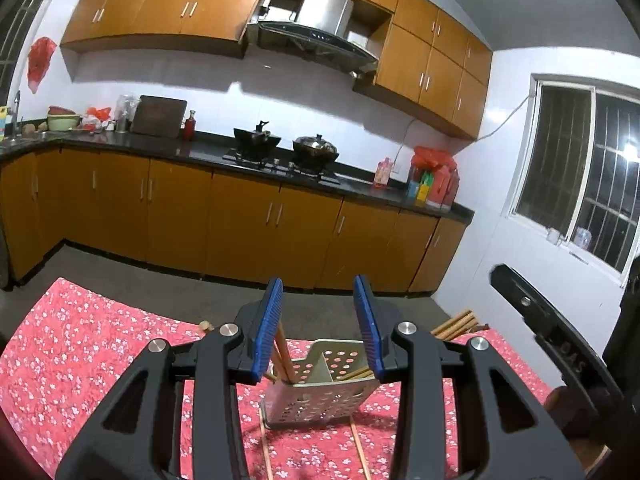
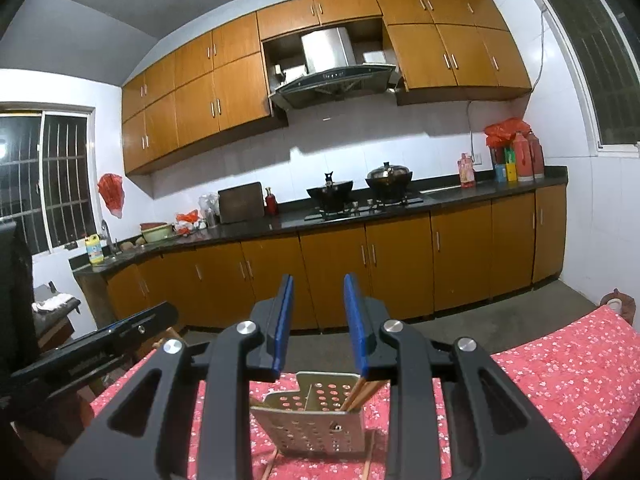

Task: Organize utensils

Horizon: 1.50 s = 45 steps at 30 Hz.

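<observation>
A perforated metal utensil holder (image 1: 320,396) with two compartments stands on the red floral tablecloth (image 1: 92,360). Wooden chopsticks (image 1: 285,354) lean out of its left compartment, and more (image 1: 354,374) out of its right. Two loose chopsticks (image 1: 360,452) lie on the cloth in front of it. My left gripper (image 1: 318,328) is open and empty, just above and in front of the holder. In the right wrist view the holder (image 2: 316,416) holds chopsticks (image 2: 360,394) at its right side. My right gripper (image 2: 318,322) is open and empty above it.
The other gripper's black body shows at the right edge of the left view (image 1: 560,344) and the left edge of the right view (image 2: 92,344). Kitchen cabinets and a counter with two pots (image 1: 286,146) stand beyond the table. More wooden sticks (image 1: 456,325) stick out past the far table edge.
</observation>
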Each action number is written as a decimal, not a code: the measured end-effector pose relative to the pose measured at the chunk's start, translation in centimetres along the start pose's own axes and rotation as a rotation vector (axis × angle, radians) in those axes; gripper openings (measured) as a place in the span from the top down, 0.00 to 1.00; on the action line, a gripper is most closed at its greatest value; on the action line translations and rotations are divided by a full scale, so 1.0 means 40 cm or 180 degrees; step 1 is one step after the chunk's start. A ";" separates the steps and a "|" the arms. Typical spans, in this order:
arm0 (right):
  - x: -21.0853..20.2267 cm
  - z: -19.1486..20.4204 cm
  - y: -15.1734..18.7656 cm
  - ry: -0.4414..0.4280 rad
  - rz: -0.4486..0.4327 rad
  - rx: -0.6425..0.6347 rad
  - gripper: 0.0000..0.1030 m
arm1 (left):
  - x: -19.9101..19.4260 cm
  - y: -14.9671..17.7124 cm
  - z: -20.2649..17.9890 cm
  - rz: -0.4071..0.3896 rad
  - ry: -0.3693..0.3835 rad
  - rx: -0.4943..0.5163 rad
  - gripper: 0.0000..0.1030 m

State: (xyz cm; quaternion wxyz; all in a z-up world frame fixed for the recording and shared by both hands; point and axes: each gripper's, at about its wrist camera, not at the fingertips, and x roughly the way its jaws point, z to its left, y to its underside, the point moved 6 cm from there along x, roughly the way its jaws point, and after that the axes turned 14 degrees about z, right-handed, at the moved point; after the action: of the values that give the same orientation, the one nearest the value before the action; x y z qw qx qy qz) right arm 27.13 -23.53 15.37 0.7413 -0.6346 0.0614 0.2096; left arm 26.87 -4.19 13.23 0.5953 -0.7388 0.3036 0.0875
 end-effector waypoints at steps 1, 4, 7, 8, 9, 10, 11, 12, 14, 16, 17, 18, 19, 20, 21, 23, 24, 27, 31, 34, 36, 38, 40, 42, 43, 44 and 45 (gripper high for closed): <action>-0.016 -0.001 0.007 -0.0011 -0.0009 -0.0004 0.74 | -0.017 0.005 0.005 -0.0028 0.0018 -0.0024 0.64; -0.064 -0.020 0.056 -0.0011 0.0048 -0.0019 0.74 | -0.058 0.022 0.020 -0.0102 0.0036 -0.0055 0.64; -0.064 -0.055 0.136 0.0121 0.0293 -0.0007 0.74 | -0.089 0.065 0.040 -0.0110 -0.0032 -0.0045 0.64; -0.046 -0.075 0.182 0.0200 0.0486 0.0015 0.74 | -0.091 0.090 0.052 -0.0066 -0.0093 -0.0027 0.64; -0.016 -0.098 0.241 0.0253 0.0756 0.0068 0.74 | -0.085 0.112 0.059 -0.0010 -0.0153 -0.0001 0.64; 0.012 -0.117 0.293 0.0296 0.0992 0.0128 0.74 | -0.072 0.139 0.069 0.0083 -0.0239 0.0027 0.64; 0.037 -0.131 0.336 0.0342 0.1201 0.0175 0.74 | -0.054 0.168 0.078 0.0202 -0.0314 0.0053 0.64; 0.065 -0.144 0.392 0.0371 0.1448 0.0220 0.74 | -0.021 0.216 0.091 0.0396 -0.0393 0.0089 0.64; 0.103 -0.149 0.484 0.0354 0.1801 0.0306 0.74 | 0.029 0.291 0.109 0.0704 -0.0521 0.0102 0.64; 0.130 -0.133 0.568 0.0287 0.2085 0.0331 0.74 | 0.069 0.355 0.118 0.0972 -0.0523 0.0048 0.64; 0.139 -0.122 0.590 0.0268 0.2148 0.0317 0.74 | 0.088 0.389 0.122 0.1110 -0.0506 0.0006 0.64; 0.148 -0.104 0.616 0.0235 0.2228 0.0275 0.74 | 0.098 0.410 0.124 0.1186 -0.0498 -0.0013 0.64; 0.158 -0.086 0.636 0.0218 0.2290 0.0212 0.74 | 0.114 0.438 0.125 0.1292 -0.0490 -0.0030 0.64; 0.167 -0.071 0.651 0.0224 0.2338 0.0144 0.74 | 0.121 0.453 0.126 0.1342 -0.0486 -0.0036 0.64; 0.177 -0.063 0.657 0.0238 0.2373 0.0097 0.74 | 0.131 0.474 0.124 0.1408 -0.0476 -0.0041 0.64; 0.182 -0.046 0.680 0.0359 0.2356 -0.0059 0.75 | 0.145 0.495 0.116 0.1477 -0.0458 -0.0038 0.64; 0.182 -0.040 0.677 0.0401 0.2358 -0.0109 0.77 | 0.149 0.506 0.113 0.1503 -0.0452 -0.0022 0.64; 0.182 -0.057 0.665 0.0536 0.2332 -0.0096 0.91 | 0.164 0.531 0.107 0.1562 -0.0448 0.0026 0.64; 0.173 -0.140 0.646 0.0761 0.2294 0.0152 0.92 | 0.185 0.545 0.094 0.1646 -0.0434 0.0054 0.64; 0.163 -0.184 0.642 0.0807 0.2283 0.0307 0.92 | 0.212 0.568 0.081 0.1763 -0.0449 0.0108 0.64; 0.150 -0.204 0.643 0.0828 0.2277 0.0348 0.92 | 0.231 0.585 0.075 0.1853 -0.0502 0.0162 0.67; 0.154 -0.202 0.644 0.0828 0.2275 0.0339 0.92 | 0.245 0.595 0.073 0.1857 -0.0640 0.0239 0.83; 0.150 -0.203 0.643 0.0827 0.2276 0.0323 0.92 | 0.250 0.595 0.076 0.1859 -0.0758 0.0303 0.92; 0.157 -0.199 0.646 0.0805 0.2284 0.0319 0.92 | 0.256 0.587 0.096 0.1871 -0.0806 0.0262 0.92; 0.160 -0.200 0.645 0.0795 0.2290 0.0314 0.92 | 0.257 0.579 0.113 0.1866 -0.0858 0.0233 0.93; 0.164 -0.201 0.644 0.0790 0.2295 0.0307 0.92 | 0.260 0.569 0.140 0.1852 -0.0924 0.0180 0.93; 0.181 -0.202 0.643 0.0789 0.2299 0.0298 0.92 | 0.262 0.563 0.156 0.1844 -0.0956 0.0141 0.93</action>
State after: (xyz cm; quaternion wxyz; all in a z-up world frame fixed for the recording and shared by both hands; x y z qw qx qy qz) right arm 25.10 -26.92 -12.27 0.6349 -0.5580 0.3797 0.3760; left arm 24.26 -4.39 -12.25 0.5998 -0.5874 0.4117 0.3546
